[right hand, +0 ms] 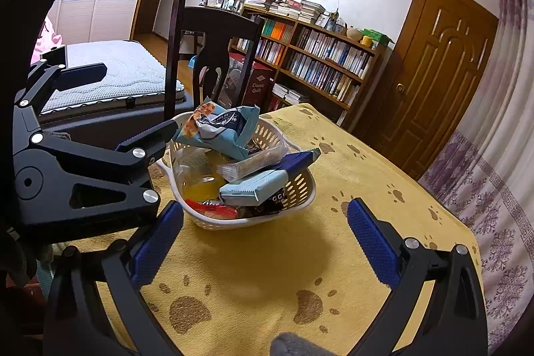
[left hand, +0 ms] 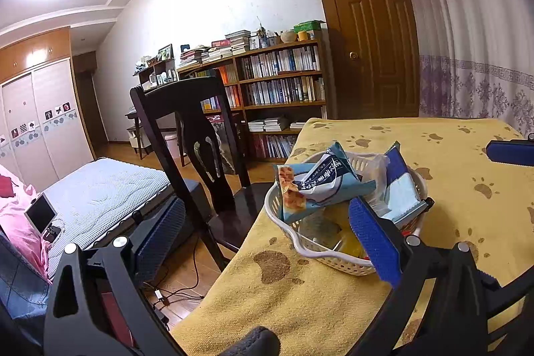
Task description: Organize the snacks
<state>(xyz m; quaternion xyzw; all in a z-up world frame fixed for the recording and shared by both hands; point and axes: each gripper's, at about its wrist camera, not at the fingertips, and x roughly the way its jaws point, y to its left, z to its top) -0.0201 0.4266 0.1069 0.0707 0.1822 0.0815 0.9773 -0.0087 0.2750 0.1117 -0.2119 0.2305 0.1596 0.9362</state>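
A white plastic basket stands on the yellow paw-print tablecloth, near the corner by the chair. Several snack packets fill it. A light blue packet lies on top, and a blue-and-pale bar packet leans across the rim. Yellow and red packets lie lower down. My left gripper is open wide, one finger at the basket's rim, the other out past the table edge. My right gripper is open over bare cloth in front of the basket, holding nothing.
A dark wooden chair stands against the table behind the basket. Beyond it are a bed, a full bookshelf, a brown door and a curtain. Cables lie on the floor.
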